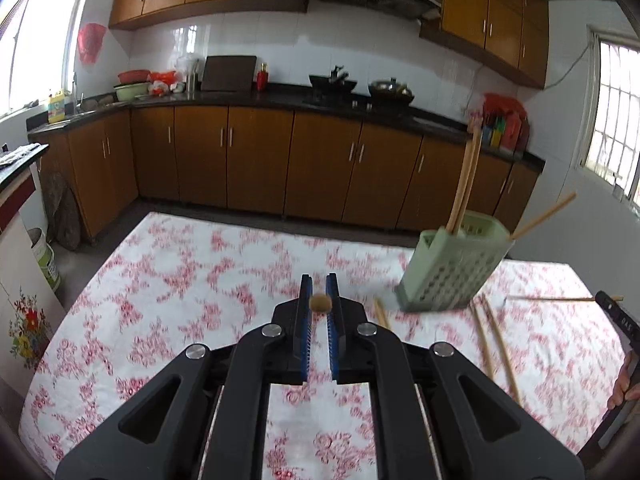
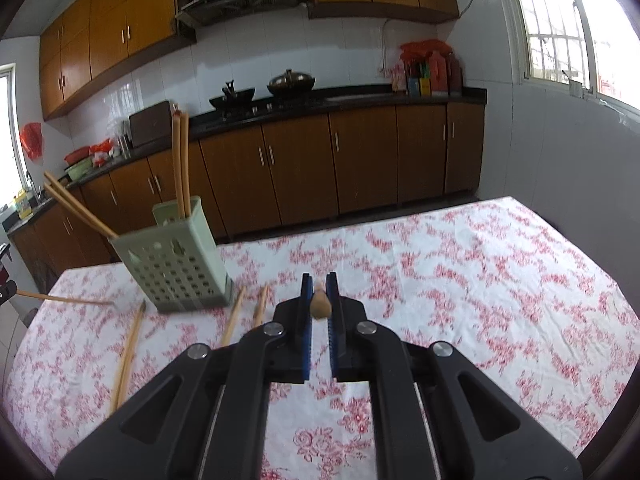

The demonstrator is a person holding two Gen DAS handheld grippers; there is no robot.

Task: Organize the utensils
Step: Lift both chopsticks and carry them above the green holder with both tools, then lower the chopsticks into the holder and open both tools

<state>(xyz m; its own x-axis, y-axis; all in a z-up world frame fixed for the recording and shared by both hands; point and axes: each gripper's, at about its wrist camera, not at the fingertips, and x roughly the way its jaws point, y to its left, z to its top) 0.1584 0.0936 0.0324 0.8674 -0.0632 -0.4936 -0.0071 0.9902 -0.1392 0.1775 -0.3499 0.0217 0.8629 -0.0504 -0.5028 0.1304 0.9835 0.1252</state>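
A pale green perforated utensil holder stands on the flowered tablecloth with several wooden chopsticks upright or leaning in it. My left gripper is shut on a chopstick, seen end-on between its blue pads, left of the holder. My right gripper is likewise shut on a chopstick, right of the holder. Each gripper shows at the other view's edge with its chopstick sticking out sideways. Loose chopsticks lie on the cloth in front of the holder.
The table carries a white cloth with a red flower print. Behind it run brown kitchen cabinets under a dark counter with pans. A person's hand shows at the right edge. A bucket stands on the floor at left.
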